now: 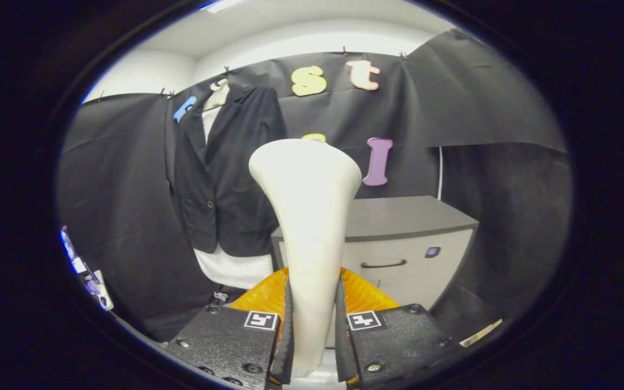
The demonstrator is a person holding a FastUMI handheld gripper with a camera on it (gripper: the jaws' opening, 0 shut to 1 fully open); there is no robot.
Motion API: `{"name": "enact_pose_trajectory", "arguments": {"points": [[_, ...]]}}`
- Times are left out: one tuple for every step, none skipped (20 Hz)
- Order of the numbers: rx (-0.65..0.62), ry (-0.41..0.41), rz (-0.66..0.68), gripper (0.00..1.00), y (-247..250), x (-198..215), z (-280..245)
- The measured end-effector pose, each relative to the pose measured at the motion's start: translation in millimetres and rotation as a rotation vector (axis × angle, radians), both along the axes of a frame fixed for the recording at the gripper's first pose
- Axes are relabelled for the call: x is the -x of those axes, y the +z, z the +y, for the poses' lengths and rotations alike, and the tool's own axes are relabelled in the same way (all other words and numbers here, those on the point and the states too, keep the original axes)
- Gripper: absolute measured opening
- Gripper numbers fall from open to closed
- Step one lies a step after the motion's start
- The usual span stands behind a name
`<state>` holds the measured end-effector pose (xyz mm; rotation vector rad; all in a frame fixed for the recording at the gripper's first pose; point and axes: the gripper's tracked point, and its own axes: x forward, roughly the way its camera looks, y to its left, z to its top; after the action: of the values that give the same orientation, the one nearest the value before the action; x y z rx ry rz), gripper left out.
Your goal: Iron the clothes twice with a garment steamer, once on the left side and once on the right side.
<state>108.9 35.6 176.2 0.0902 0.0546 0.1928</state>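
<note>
- My fingers (pixel 313 336) are clamped on the handle of the garment steamer (pixel 306 216), one pressing each side of its narrow lower part.
- The steamer stands upright between my fingers, widening to a broad rounded head at the top; I see only its smooth back, so I cannot tell where the steam face points.
- The clothes hang beyond the steamer, toward my left: a dark jacket (pixel 225 173) on a hanger (pixel 218 92) against the black cloth wall, with a white shirt (pixel 233 268) showing at the collar and below the hem.
- The steamer head is apart from the jacket, not touching it.
- A cabinet (pixel 404 238) with a dark top and a drawer handle stands behind the steamer, to the right of the jacket.
</note>
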Motion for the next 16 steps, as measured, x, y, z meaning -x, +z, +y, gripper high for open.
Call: {"name": "enact_pose_trajectory", "arguments": {"points": [[-0.012,-0.005,0.005,0.34,-11.1,9.7,-16.2],[-0.015,-0.006,0.005,0.34,-22.1,19.9,-32.0],[-0.014,-0.014,0.005,0.34,-32.2,29.5,-45.8],[-0.026,-0.027,0.005,0.34,-42.6,38.1,-60.4],[-0.033,-0.035,0.005,0.34,-52.4,47.3,-71.3],[-0.035,-0.04,0.008,0.34,-62.5,56.8,-82.1],[-0.037,-0.047,0.011,0.34,-70.0,64.5,-91.1],[-0.034,-0.051,0.013,0.33,-76.8,69.9,-96.9],[-0.041,-0.058,0.018,0.33,-82.7,72.7,-101.0],[-0.042,-0.061,0.027,0.33,-89.3,77.8,-105.3],[-0.039,-0.068,0.039,0.34,-95.6,82.1,-108.6],[-0.042,-0.071,0.05,0.34,-102.4,85.0,-112.7],[-0.045,-0.074,0.059,0.34,-105.7,86.5,-113.5],[-0.044,-0.073,0.066,0.34,-108.3,87.8,-112.3],[-0.041,-0.07,0.065,0.34,-107.7,86.8,-110.7],[-0.032,-0.066,0.062,0.34,-107.8,87.2,-110.7]]}}
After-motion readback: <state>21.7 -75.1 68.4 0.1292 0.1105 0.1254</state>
